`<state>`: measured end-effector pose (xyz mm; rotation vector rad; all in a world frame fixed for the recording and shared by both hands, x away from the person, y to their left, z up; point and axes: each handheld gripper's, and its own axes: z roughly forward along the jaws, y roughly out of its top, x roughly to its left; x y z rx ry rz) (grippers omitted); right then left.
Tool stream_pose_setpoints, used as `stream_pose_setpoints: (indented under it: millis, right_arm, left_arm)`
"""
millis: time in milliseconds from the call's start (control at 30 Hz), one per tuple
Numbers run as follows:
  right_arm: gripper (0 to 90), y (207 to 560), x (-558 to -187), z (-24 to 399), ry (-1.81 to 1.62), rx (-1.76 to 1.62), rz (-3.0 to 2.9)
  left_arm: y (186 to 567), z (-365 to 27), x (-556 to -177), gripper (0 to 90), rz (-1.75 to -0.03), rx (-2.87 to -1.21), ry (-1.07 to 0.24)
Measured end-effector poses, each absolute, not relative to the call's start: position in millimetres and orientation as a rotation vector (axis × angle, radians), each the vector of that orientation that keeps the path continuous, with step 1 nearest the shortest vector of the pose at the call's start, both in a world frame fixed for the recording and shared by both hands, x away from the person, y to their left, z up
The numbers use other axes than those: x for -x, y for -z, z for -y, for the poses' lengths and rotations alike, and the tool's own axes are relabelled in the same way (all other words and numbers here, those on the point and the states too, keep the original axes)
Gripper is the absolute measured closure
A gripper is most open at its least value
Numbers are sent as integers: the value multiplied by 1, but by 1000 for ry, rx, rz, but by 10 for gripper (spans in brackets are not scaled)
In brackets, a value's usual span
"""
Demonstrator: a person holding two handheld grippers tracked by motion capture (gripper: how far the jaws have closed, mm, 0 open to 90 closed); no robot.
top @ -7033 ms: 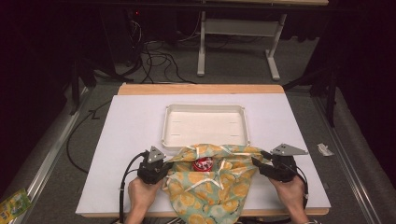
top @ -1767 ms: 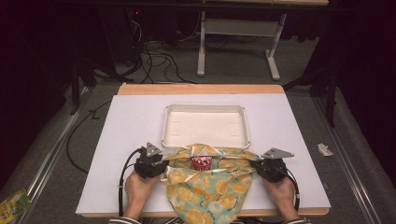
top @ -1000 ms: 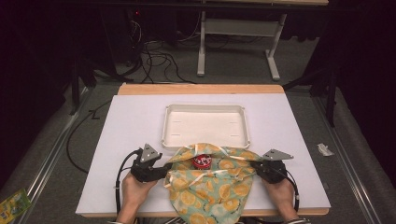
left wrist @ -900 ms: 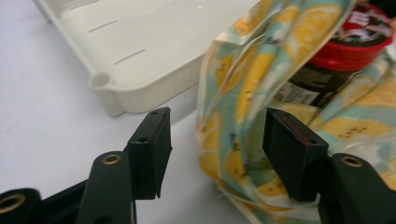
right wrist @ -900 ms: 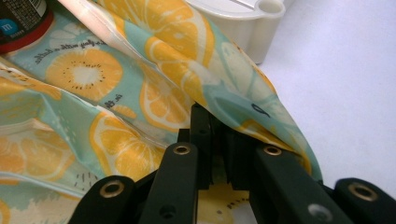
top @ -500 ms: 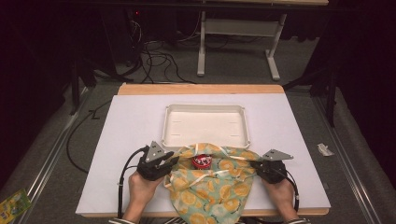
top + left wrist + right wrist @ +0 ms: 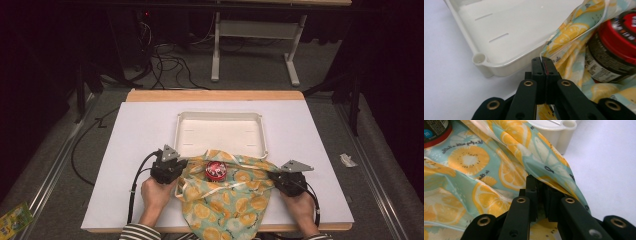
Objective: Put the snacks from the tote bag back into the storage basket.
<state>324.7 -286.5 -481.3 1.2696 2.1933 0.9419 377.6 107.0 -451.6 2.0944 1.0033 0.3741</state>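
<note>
While the person's two hands rest at the near edge of the table point(image 7: 125, 150), each one holds a gripper at one side of the bag point(image 7: 227, 200). The bag is of thin plastic, light blue with prints of orange slices, and it lies on the white table top just in front of the tray point(image 7: 220, 132); its far edge overlaps the near rim of the tray a little. A jar point(image 7: 216, 170) with a red lid lies in the upper part of the bag, near its left side.

The left gripper point(image 7: 170, 169) is at the left edge of the bag. Its jaws have just been closing, and in the left gripper view they are pressed together with a thin white edge of the bag point(image 7: 564, 42) caught between the tips. In this view the jar point(image 7: 614, 47) is just to the right of the jaws, tilted, with a dark label under the red lid, and a corner of the tray point(image 7: 480, 60) is just behind the jaws.

The right gripper point(image 7: 287, 181) is at the right edge of the bag. In the right gripper view its jaws are drawn close and pinch a fold of the bag point(image 7: 506, 170), which goes down between them. A corner of the tray point(image 7: 564, 130) stands near, behind the fold.

Between the two grippers the bag lies wrinkled and flat on the table.
</note>
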Motion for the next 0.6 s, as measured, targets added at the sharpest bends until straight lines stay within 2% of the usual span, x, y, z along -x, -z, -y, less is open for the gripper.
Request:
stream_pose_setpoints:
  millis: [600]
  right_arm:
    - [845, 481, -325, 287, -944, -1271, -2198]
  left_arm:
    - [470, -110, -377, 894, -1046, -2208, -396]
